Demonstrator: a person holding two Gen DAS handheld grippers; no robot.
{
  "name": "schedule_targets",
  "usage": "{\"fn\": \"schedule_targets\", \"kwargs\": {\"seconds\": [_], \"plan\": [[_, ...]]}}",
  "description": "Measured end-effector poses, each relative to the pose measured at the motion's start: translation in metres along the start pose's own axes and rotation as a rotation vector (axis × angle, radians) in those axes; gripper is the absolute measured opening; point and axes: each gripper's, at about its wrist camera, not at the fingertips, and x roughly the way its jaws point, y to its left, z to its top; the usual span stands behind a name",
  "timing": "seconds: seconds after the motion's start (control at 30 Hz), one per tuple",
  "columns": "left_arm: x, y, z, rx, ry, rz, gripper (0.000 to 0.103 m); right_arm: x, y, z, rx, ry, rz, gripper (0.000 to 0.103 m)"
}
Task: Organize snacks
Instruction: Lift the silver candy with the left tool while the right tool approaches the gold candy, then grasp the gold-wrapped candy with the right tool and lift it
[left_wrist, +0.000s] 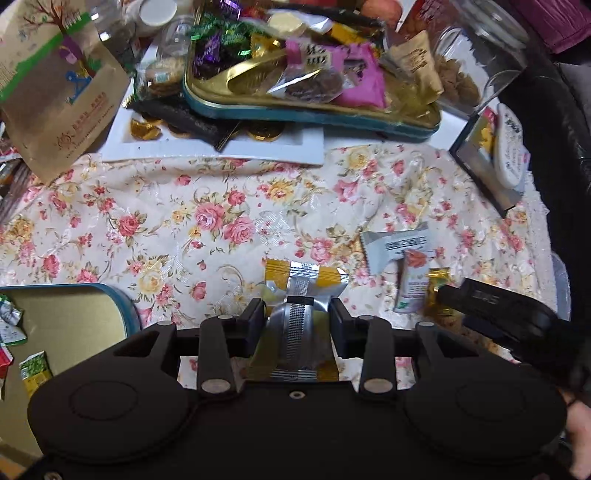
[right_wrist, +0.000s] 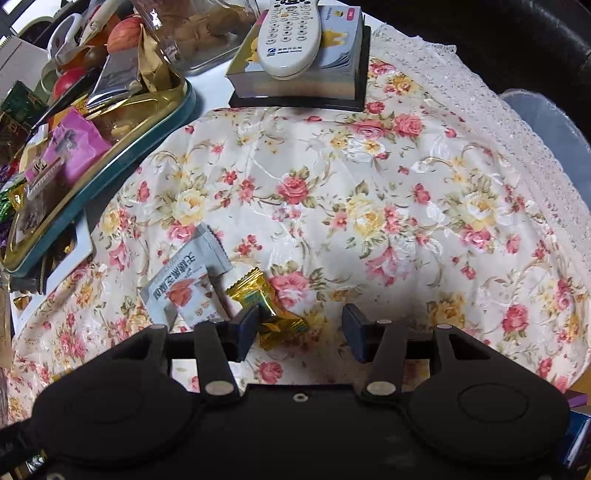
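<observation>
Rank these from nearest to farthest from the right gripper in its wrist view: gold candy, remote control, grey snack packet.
From the right gripper:
1. Gold candy, between the fingers, toward the left one.
2. Grey snack packet, just beyond, to the left.
3. Remote control, far end, on the notepad block.

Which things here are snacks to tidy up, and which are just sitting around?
For the job:
yellow-and-silver packet, clamped in the left gripper
gold candy by the open right gripper
grey packet
teal tin

Just lying about:
remote control
paper bag
</observation>
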Motion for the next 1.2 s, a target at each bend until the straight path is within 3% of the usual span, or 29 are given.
{"fn": "schedule_targets", "kwargs": {"seconds": [0.3, 0.4, 0.43, 0.67, 0.9, 1.07, 1.2], "plan": [[-0.074, -0.022, -0.012, 0.048, -0.07, -0.003, 0.046, 0.007, 0.019, -0.011, -0.096, -0.034, -0.021, 0.052], [-0.095, -0.023, -0.018, 0.063, -0.09, -0.001, 0.046, 0.008, 0.029, -0.018, -0.197, -0.053, -0.095, 0.036], [-0.101, -0.022, -0.02, 0.07, -0.093, -0.002, 0.046, 0.007, 0.03, -0.021, -0.22, -0.061, -0.104, 0.035], [-0.125, 0.002, -0.039, 0.095, -0.074, 0.013, 0.046, -0.002, 0.016, -0.028, -0.157, -0.021, -0.094, 0.035], [-0.126, 0.051, -0.05, 0.057, -0.047, 0.068, 0.046, -0.035, -0.005, -0.027, -0.042, 0.017, -0.041, 0.035], [-0.126, 0.088, -0.046, -0.029, -0.064, 0.139, 0.046, -0.079, 0.01, -0.027, -0.093, -0.028, 0.052, 0.035], [-0.135, 0.119, -0.042, -0.099, -0.091, 0.14, 0.046, -0.111, 0.033, -0.029, -0.144, -0.095, 0.123, 0.035]]}}
